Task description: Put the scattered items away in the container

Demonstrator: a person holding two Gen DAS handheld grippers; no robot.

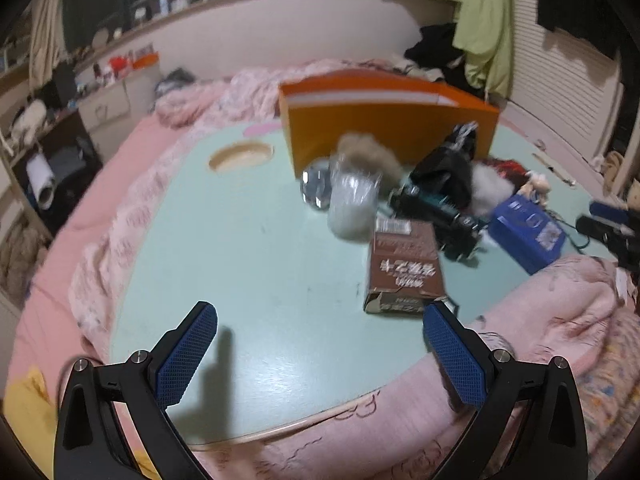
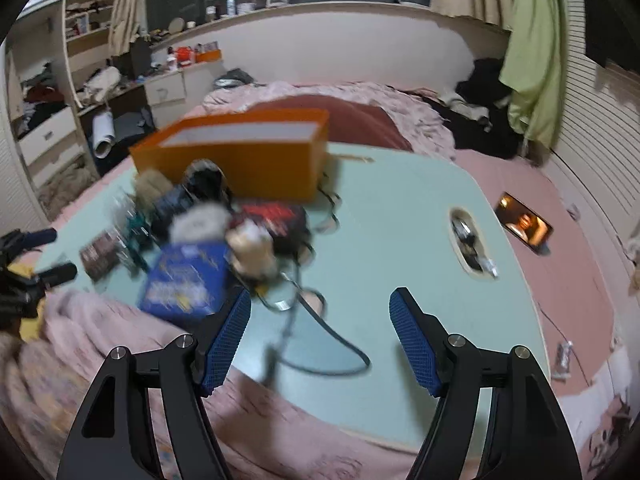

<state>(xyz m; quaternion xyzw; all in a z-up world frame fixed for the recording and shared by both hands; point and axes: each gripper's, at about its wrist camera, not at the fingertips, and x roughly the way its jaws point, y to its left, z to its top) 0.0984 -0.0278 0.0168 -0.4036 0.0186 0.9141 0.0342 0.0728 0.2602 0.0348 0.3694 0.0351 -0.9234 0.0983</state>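
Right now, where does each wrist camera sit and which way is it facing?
Left wrist: behind the open left tongs, angled down over the green table, facing the orange box and brown carton; the right tongs' tips show at the right edge.
Right wrist: behind the open right tongs, angled down toward the blue box and black cable; the left tongs show at the left edge.
Shared: table, orange box, brown carton, blue box.

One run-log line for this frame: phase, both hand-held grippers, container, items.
phase: approach | left hand-held gripper: open, empty | right hand-held gripper: open, empty | orange box: on table | brown carton, blue box: outside
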